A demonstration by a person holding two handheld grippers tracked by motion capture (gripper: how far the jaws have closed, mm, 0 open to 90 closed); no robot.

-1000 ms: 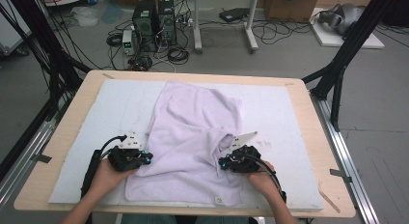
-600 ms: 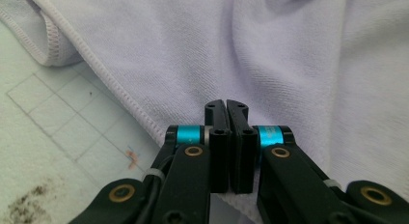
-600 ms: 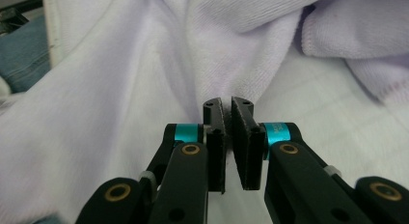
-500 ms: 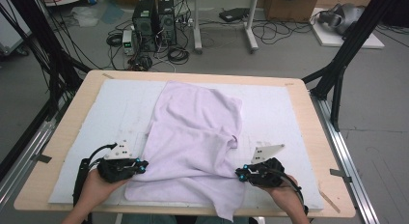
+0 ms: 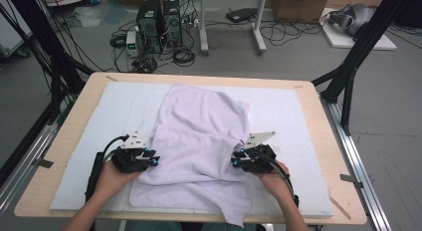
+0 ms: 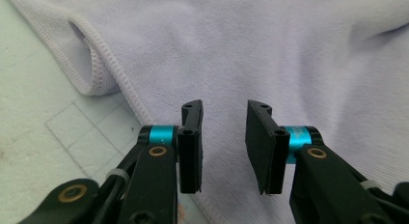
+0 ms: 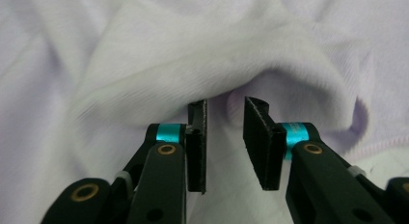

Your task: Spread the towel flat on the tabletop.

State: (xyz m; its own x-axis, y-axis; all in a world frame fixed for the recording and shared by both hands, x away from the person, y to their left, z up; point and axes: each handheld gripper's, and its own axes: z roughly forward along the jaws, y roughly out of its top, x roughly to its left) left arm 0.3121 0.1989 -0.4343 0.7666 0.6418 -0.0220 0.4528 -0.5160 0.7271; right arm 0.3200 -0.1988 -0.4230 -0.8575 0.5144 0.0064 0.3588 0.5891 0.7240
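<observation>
A lilac towel (image 5: 199,141) is spread from the far edge of the surface (image 5: 69,141) to over its near edge. The left gripper (image 5: 149,159) and right gripper (image 5: 238,161) are set at its sides, jaws just opened and parted, nothing pinched between them.

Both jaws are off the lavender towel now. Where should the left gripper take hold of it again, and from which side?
Probably the stitched hem of the lavender towel along its left edge, where it curls into a raised loop. Bring the left gripper in from the mat side, low and level, one jaw under the lifted hem. Its jaws, just opened, hold nothing.
</observation>
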